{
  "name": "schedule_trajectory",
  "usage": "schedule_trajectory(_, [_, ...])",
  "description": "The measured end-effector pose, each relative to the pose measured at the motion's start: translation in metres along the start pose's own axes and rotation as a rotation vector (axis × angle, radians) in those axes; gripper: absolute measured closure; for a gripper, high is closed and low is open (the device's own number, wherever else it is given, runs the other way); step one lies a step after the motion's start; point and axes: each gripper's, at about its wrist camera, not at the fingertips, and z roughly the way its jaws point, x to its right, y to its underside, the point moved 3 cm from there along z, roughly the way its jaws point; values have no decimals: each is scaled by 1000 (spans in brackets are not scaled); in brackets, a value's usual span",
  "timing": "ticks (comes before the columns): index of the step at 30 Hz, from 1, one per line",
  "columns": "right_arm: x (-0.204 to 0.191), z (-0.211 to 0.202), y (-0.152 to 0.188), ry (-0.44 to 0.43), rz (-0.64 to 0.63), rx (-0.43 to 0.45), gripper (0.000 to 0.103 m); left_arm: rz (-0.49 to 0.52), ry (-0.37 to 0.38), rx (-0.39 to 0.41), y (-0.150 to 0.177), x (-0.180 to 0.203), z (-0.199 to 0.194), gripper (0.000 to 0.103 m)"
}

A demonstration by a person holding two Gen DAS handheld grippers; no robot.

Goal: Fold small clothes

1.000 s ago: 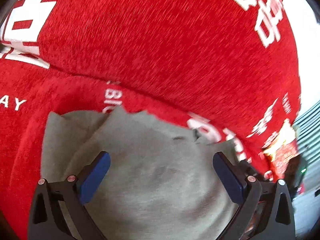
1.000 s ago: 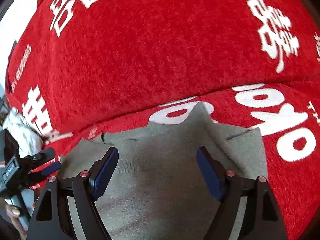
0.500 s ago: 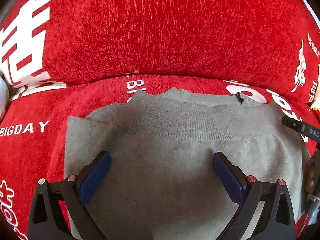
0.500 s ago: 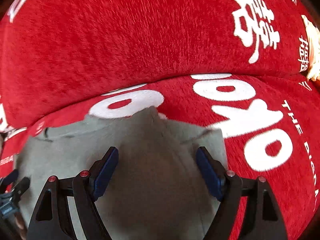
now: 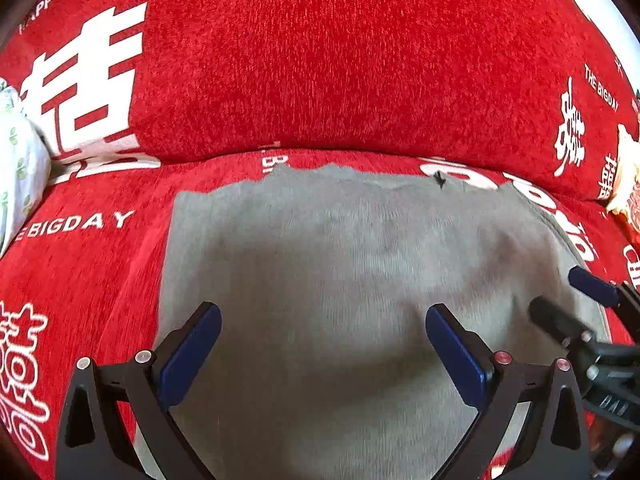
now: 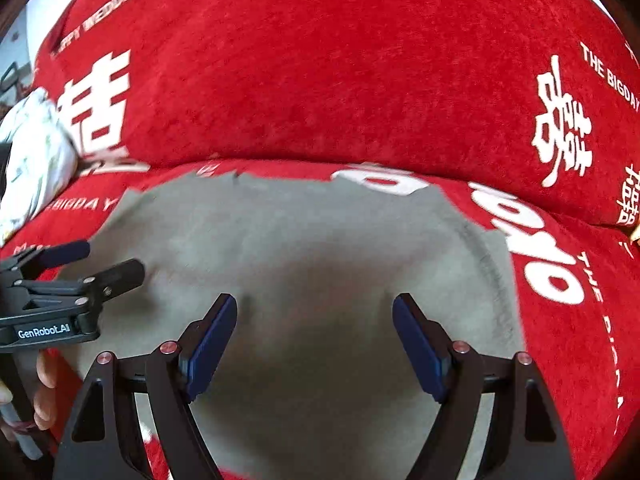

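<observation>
A grey knitted garment (image 5: 340, 264) lies spread flat on the red sofa seat (image 5: 88, 264); it also shows in the right wrist view (image 6: 320, 248). My left gripper (image 5: 322, 344) is open and empty, hovering over the garment's near left part. My right gripper (image 6: 314, 336) is open and empty over its near right part. The right gripper's fingers (image 5: 588, 286) show at the right edge of the left wrist view. The left gripper's fingers (image 6: 116, 274) show at the left of the right wrist view, beside the garment's left edge.
The red sofa backrest (image 5: 320, 64) with white lettering rises right behind the garment. A white patterned cloth (image 5: 18, 168) lies at the far left of the seat, also in the right wrist view (image 6: 34, 160). A yellowish item (image 5: 626, 188) sits at the far right.
Both grippers have pulled back and swung toward the garment's middle, so more of the flat garment shows. Each gripper has come into the other's view. Both stay open.
</observation>
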Motion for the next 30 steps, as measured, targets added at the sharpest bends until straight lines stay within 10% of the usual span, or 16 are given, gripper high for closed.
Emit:
schedule_trajectory(12, [-18,12,27,-29,28,-84,20,8,-64,-31,43,-6,-11,1])
schedule_trajectory(26, [100,-30,74,135,172,-68,20,-76,-49,19,80,-30,-54,1])
schedule_trajectory(30, [92,-42,71,68,254,-3,20,-92,18,70,73,-22,-60,1])
